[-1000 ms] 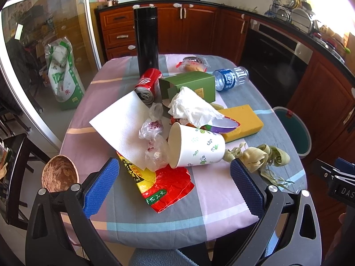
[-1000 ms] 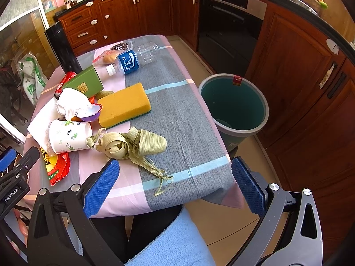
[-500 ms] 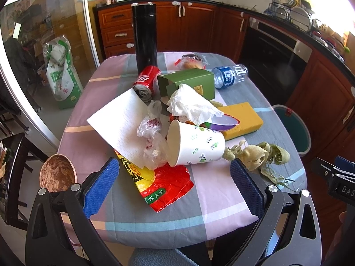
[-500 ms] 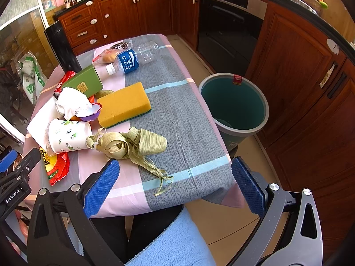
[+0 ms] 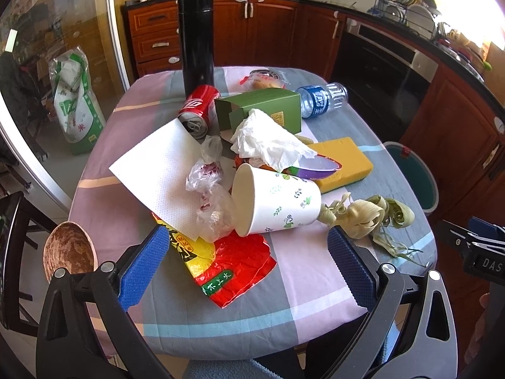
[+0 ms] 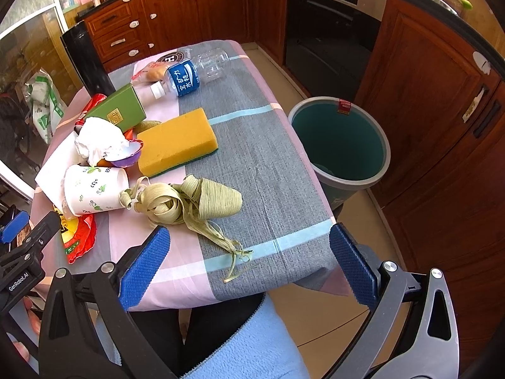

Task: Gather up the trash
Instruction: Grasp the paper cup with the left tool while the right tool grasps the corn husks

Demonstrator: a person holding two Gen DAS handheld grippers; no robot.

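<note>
Trash is piled on a checked tablecloth: a tipped paper cup, a red and yellow wrapper, a white napkin, clear plastic wrap, crumpled tissue, a cola can, a green box, a water bottle and dried leaf strips. A teal bin stands on the floor right of the table. My left gripper is open and empty, just in front of the cup. My right gripper is open and empty over the table's near edge.
A tall black flask stands at the table's far side. A yellow sponge and a purple bowl lie mid-table. A wooden bowl sits low at the left. Wooden cabinets and an oven line the far wall.
The left gripper has moved slightly closer to the pile. The right gripper has barely moved. Nothing has been grasped.
</note>
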